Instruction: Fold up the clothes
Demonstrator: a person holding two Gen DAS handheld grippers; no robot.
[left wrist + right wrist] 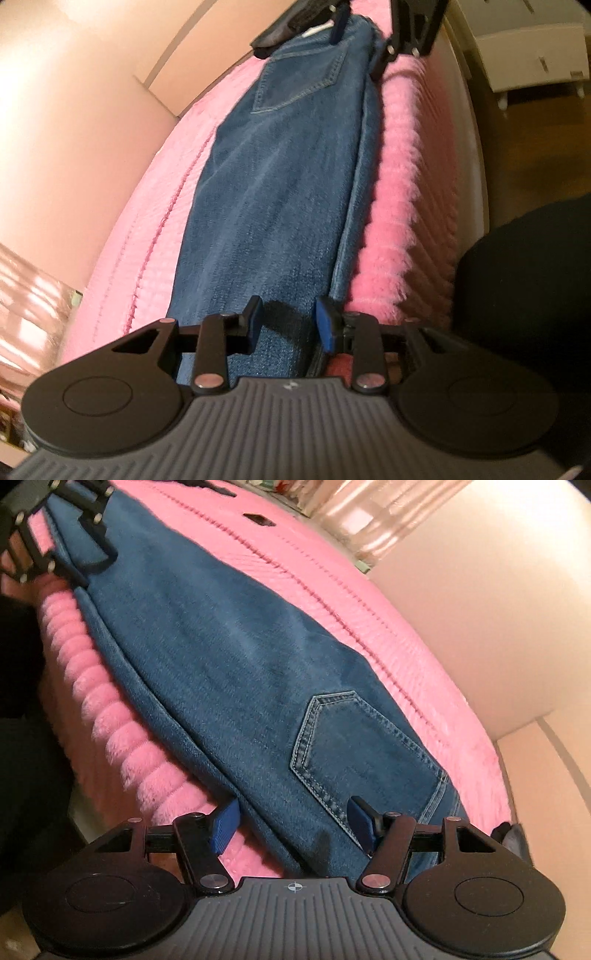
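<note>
Left gripper (290, 325) at one end of blue jeans (280, 192), jaws spread, blue pads either side of denim near the hem end, not pinched. Right gripper (293, 821) at the opposite end, jaws wide apart, straddling the waist end just below the back pocket (365, 753); left pad beside jeans' near seam over pink fluff, right pad on denim by pocket's lower corner. Grasping nothing, either one.

Jeans lying flat and long on pink fuzzy blanket (155, 206), folded lengthwise, legs stacked, pocket side up. Running along blanket's ribbed front edge (122, 738), near seam just beside that edge. Stretched between both grippers, one at each end. Raised stitched ridge (332, 602) in blanket parallel to jeans on far side, apart from denim.

Right gripper also seen in left wrist view at far end by pocket (306, 85); left gripper seen top left in right wrist view. Dark clothing of person (532, 280) beside bed edge. White cabinet (528, 44) on floor beyond. Small dark item (260, 520) on blanket past the ridge, too small to identify.
</note>
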